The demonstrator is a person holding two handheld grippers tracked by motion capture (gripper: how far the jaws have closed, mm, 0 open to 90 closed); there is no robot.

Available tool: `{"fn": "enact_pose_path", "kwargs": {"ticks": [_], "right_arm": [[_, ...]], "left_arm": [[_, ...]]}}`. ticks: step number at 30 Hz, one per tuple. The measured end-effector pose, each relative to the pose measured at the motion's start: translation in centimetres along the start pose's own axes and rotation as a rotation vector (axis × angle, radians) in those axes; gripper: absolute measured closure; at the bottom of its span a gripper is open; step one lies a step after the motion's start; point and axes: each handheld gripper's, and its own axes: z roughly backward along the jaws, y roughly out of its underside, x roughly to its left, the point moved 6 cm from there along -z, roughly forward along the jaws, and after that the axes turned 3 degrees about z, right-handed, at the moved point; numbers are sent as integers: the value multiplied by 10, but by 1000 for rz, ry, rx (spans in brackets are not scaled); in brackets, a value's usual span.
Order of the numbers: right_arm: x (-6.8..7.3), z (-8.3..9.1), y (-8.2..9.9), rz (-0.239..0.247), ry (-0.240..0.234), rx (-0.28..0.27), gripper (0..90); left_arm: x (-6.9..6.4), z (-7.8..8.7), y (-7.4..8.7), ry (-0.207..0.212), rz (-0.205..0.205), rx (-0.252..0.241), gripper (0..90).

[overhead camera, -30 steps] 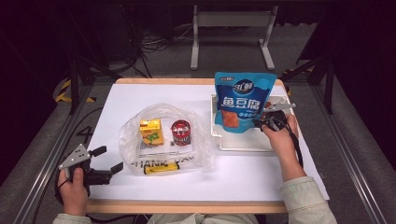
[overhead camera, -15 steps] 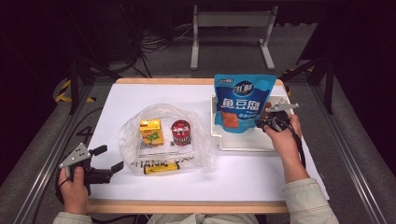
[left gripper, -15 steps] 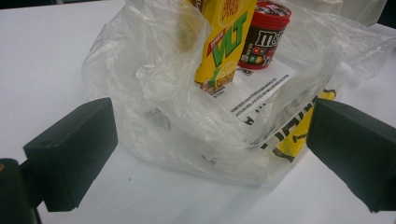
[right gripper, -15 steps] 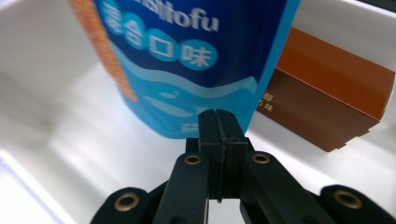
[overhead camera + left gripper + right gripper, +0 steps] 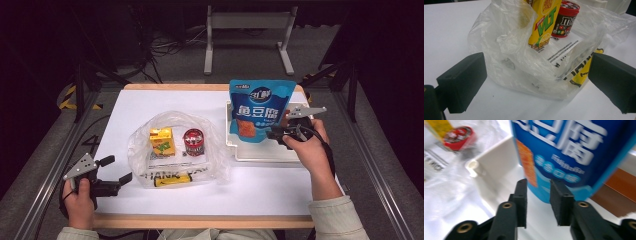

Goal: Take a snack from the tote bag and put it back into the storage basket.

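Observation:
A blue snack bag (image 5: 260,112) stands upright in a white tray (image 5: 260,152) at the right of the table. My right gripper (image 5: 277,132) hovers at the bag's lower right. Its jaws have just been opening and now stand apart as open, the bag (image 5: 574,152) just beyond the tips (image 5: 538,200) with nothing pinched. My left gripper (image 5: 117,170) rests wide open at the front left. It faces a clear plastic bag (image 5: 506,50) that holds a yellow drink carton (image 5: 544,22) and a red-lidded candy can (image 5: 565,18).
The plastic bag (image 5: 215,155) lies crumpled mid-table with a yellow label (image 5: 172,179) at its near edge. The tray's white wall (image 5: 496,162) rises left of the right jaws. The white tabletop (image 5: 260,195) ends in a wooden front edge.
The right gripper let go of the blue bag's lower part and lifted slightly; its jaws went from shut to apart. The bag stays upright. The left hand has not moved.

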Motion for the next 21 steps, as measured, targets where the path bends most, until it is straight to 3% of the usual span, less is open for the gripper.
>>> {"fn": "enact_pose_path", "kwargs": {"ticks": [13,21], "right_arm": [[40,-2,-35,77,-104,-38,433],[56,-7,-55,122,-140,-68,298]], "left_arm": [[0,-1,-1,2,-12,-1,27],[-1,0,-1,5,-11,5,26]]}}
